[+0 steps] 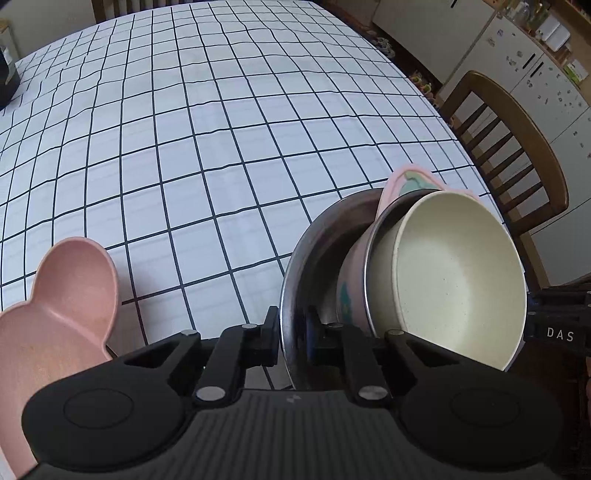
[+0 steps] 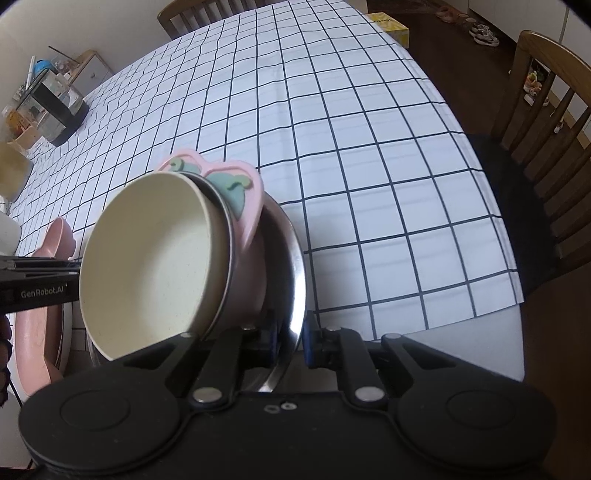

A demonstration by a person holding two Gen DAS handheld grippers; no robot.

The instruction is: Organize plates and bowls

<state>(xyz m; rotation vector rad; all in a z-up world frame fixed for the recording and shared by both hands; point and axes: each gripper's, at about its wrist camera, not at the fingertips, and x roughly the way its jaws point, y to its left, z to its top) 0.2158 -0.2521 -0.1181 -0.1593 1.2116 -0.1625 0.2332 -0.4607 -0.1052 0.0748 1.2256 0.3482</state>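
Observation:
A stack of nested dishes hangs between my two grippers above the checked table. Its outer piece is a steel bowl (image 1: 314, 243) (image 2: 291, 258). Inside it sits a pink bowl with green ears (image 1: 410, 181) (image 2: 236, 184), and inside that a cream bowl (image 1: 458, 273) (image 2: 147, 266). My left gripper (image 1: 291, 332) is shut on the steel bowl's rim. My right gripper (image 2: 290, 339) is shut on the rim on the opposite side. A pink rabbit-shaped plate (image 1: 55, 314) (image 2: 40, 332) lies on the table at the near left.
The checked tablecloth (image 1: 221, 147) (image 2: 332, 129) covers the table. Wooden chairs (image 1: 517, 147) (image 2: 546, 92) stand at the right edge. A dark appliance (image 2: 59, 107) and clutter sit at the far left corner. A yellow box (image 2: 391, 26) lies past the far edge.

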